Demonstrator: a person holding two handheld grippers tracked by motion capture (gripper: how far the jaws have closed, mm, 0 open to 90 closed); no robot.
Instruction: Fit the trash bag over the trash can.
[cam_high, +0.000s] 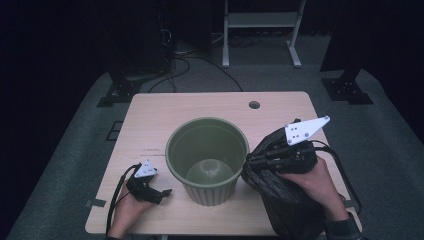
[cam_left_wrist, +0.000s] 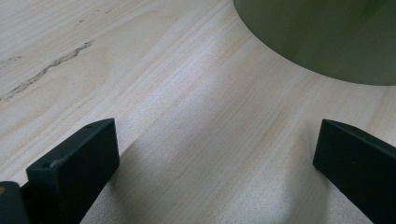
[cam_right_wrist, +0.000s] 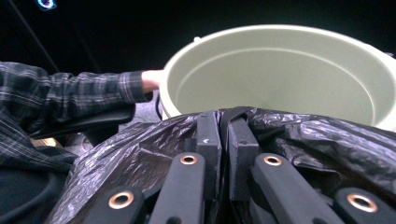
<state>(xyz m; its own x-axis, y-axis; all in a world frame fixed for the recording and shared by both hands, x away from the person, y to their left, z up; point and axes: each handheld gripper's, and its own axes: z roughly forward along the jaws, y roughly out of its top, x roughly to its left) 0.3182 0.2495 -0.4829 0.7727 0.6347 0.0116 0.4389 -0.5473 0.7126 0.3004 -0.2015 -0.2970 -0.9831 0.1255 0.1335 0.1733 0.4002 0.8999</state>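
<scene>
A: From the high view, what do you get that the tool views don't give?

B: The whole layout. The green bin (cam_high: 207, 160) stands upright in the middle of the worktop (cam_high: 215, 102), mouth up. The left tool (cam_high: 159, 194) rests low on the worktop just left of the bin, and the right tool (cam_high: 250, 162) sits at the bin's right side with the black bag (cam_high: 285, 200) bunched under it.

A: And the right gripper view?

B: That one shows the grip. The right tool (cam_right_wrist: 223, 140) has its jaws pressed together on a fold of the black bag (cam_right_wrist: 140, 154), with the plastic spilling to both sides. The bin (cam_right_wrist: 280, 79) rises just behind the bag, rim close to the jaw tips. A plaid sleeve (cam_right_wrist: 70, 93) reaches in at the left.

A: Which way does the bag run?

B: It hangs from the tool down towards the near edge of the worktop, beside the bin, not in it.

A: The left tool?

B: In the left gripper view its jaws stand wide apart over bare wood, with the bin's wall (cam_left_wrist: 322, 37) ahead.
</scene>
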